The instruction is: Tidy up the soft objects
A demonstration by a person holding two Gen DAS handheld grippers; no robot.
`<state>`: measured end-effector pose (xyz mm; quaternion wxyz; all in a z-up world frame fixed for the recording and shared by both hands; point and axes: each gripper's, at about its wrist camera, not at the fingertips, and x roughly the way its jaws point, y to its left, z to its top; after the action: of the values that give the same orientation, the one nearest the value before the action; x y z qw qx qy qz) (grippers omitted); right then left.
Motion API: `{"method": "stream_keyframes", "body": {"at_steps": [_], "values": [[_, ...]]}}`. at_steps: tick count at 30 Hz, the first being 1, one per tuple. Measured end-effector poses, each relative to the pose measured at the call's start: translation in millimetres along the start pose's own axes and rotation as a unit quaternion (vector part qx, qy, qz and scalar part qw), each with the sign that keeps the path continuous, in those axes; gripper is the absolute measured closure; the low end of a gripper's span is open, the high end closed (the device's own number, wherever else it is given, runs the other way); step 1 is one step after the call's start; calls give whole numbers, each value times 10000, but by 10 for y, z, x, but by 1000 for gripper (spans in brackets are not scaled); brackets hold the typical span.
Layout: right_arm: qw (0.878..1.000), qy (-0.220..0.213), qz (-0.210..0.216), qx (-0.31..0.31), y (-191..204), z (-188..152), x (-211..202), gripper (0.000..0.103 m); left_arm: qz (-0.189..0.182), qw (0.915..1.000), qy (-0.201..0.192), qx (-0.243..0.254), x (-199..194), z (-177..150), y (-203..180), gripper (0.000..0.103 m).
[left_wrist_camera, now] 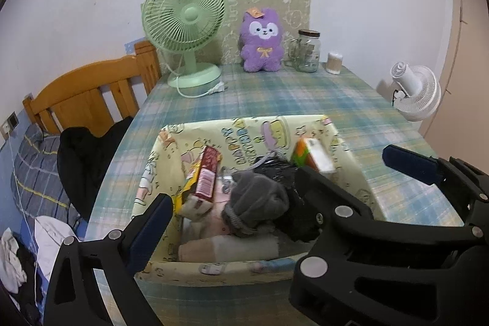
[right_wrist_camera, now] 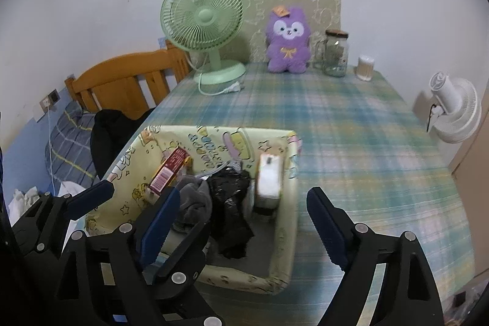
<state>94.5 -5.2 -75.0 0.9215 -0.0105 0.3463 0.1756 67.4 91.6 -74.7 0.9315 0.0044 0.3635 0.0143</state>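
Note:
A yellow cartoon-print box stands on the plaid table near its front left edge. In it lie a grey soft cloth, a crumpled black bag, a red and yellow snack box and an orange and white carton. My left gripper hangs open over the box's left half, its pads touching nothing. My right gripper is open astride the box's right wall. A purple plush sits upright at the table's far end.
At the far end stand a green fan, a glass jar and a small swab tub. A white fan hangs off the right edge. A wooden headboard, bedding and a black garment lie left.

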Motion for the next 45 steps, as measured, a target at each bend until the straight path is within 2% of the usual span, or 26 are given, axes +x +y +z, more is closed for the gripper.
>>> {"method": "stream_keyframes", "body": {"at_steps": [16,18,21,28,40,45], "values": [[9969,-582,-518,140,-425,82,-603,13,-52,9985,-532,64,-359,173,-464,3],[9958,-688,-568,182,-473,92,-683,10,-60,9981,-613,52,-416,203,-505,3],[9933,-925,-633,262,-573,97,-834,6,-64,9974,-711,-8,-497,250,-547,3],[9883,-1252,-783,374,-826,121,-1140,5,16,9949,-1006,-115,-712,325,-644,0],[9813,-1579,-1043,360,-1162,132,-1528,3,137,9897,-1383,-330,-996,343,-750,0],[9796,-1682,-1021,416,-1250,94,-1643,2,46,9898,-1380,-348,-1046,346,-777,0]]}}
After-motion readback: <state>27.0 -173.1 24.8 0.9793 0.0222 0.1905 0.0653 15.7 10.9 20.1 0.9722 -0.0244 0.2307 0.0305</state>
